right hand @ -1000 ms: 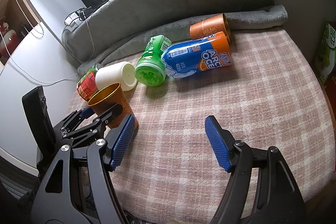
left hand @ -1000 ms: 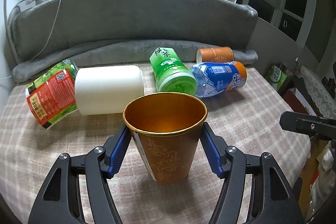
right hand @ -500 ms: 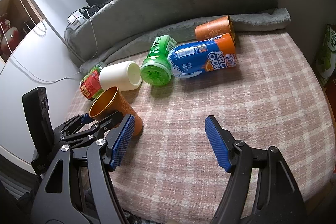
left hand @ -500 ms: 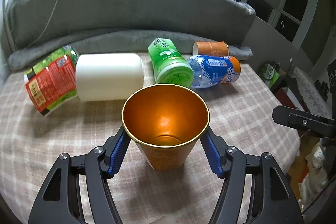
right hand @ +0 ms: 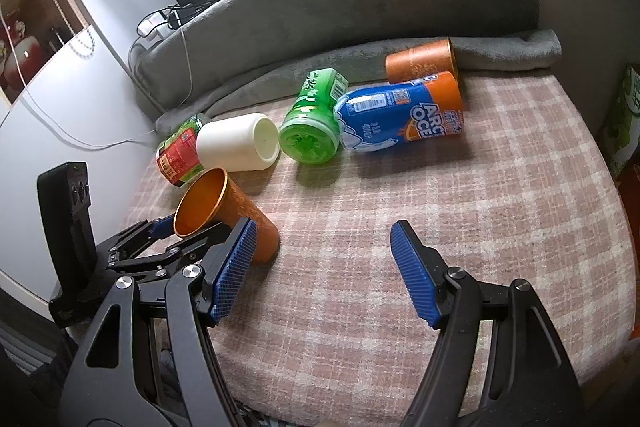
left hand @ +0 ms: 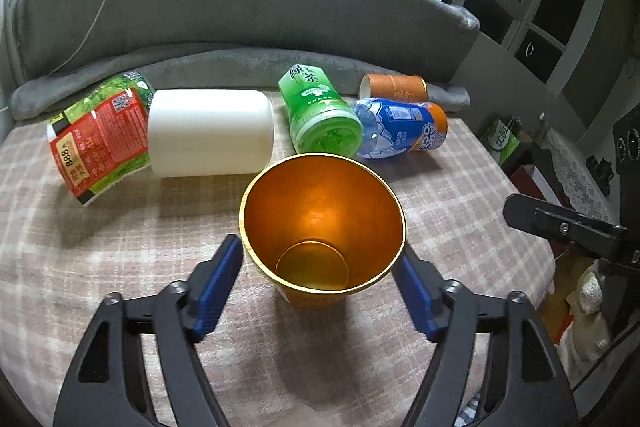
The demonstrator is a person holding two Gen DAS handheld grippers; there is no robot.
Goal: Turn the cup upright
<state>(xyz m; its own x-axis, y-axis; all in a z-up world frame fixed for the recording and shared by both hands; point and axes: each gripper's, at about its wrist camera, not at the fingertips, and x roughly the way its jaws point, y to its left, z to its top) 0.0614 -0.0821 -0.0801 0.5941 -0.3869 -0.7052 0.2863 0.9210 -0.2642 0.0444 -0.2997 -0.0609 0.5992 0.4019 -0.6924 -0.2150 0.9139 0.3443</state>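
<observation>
An orange cup with a gold rim point(left hand: 322, 235) stands mouth up on the checked cloth, between the blue pads of my left gripper point(left hand: 320, 287). The pads stand a little apart from its sides, so the jaws are open around it. In the right wrist view the same cup point(right hand: 228, 215) shows at the left with the left gripper point(right hand: 188, 231) around it. My right gripper point(right hand: 324, 275) is open and empty over the cloth, to the right of the cup.
Lying on their sides behind the cup are a red and green can point(left hand: 100, 139), a white cylinder point(left hand: 210, 131), a green tea bottle point(left hand: 320, 115), a blue and orange bottle point(left hand: 400, 131) and a second orange cup point(left hand: 394, 87). A grey cushion point(left hand: 240, 7) bounds the back.
The cup has gone from held in the left gripper to standing on the cloth. The left jaws have opened off it and the camera now looks down into it.
</observation>
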